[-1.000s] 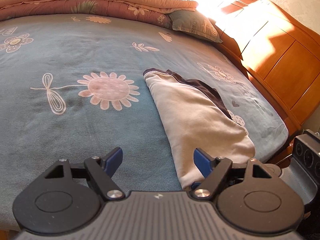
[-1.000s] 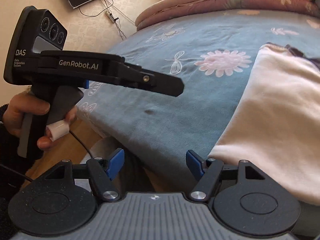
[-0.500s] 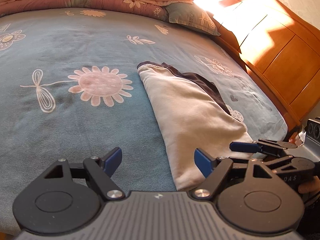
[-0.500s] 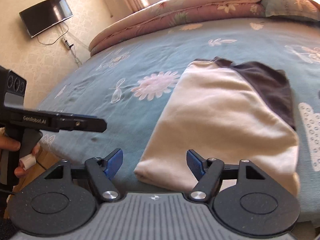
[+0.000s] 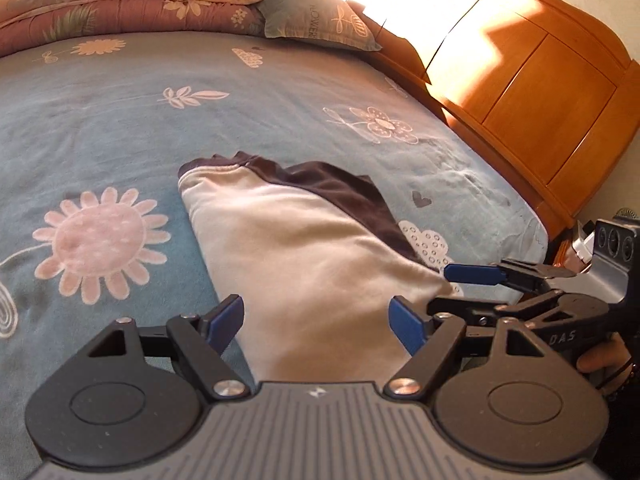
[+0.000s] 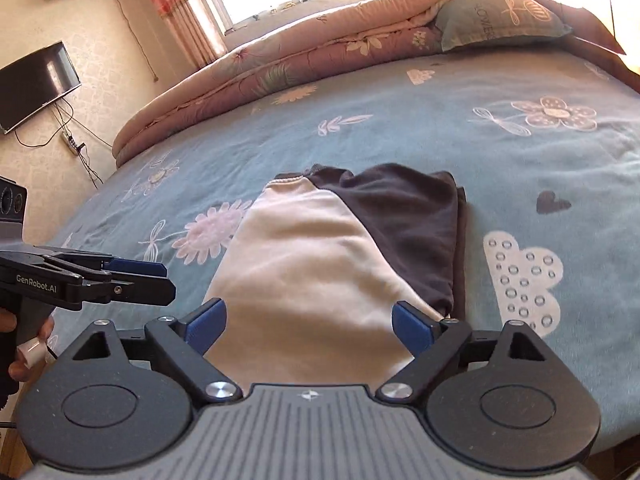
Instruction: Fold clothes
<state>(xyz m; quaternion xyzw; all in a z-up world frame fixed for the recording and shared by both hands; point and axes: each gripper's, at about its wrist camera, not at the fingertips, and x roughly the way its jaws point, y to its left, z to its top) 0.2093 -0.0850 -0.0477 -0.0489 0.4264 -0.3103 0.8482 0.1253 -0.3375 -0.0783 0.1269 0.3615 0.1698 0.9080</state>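
Clothes to be folded come down to one garment [image 5: 304, 248], cream with a dark brown part, lying in a long folded shape on the bed [image 5: 120, 128]. It rests flat on the blue flowered sheet, its near end close to the bed's edge and its dark part on the side toward the wooden headboard [image 5: 540, 92]. A pink flower print sits on the sheet just beside it, and a white cloud print shows at its dark edge. The left gripper [image 5: 318, 320] hangs over the near end of the garment with its blue pads spread wide; the cloth shows between them but the pads do not press on it. The right gripper [image 6: 308, 318] is likewise over the near end, jaws wide apart and just now opening further, with the cream cloth seen between the pads and nothing pinched. In the left wrist view the right gripper comes in from the right side, one blue finger near the garment's near corner; whether it touches the cloth I cannot tell. In the right wrist view the left gripper enters from the left, held by a hand [image 6: 24, 344]. A rolled quilt [image 6: 304, 56] and a pillow [image 6: 496, 16] lie along the far side of the bed, well apart from the garment. A television [image 6: 34, 84] hangs on the wall.
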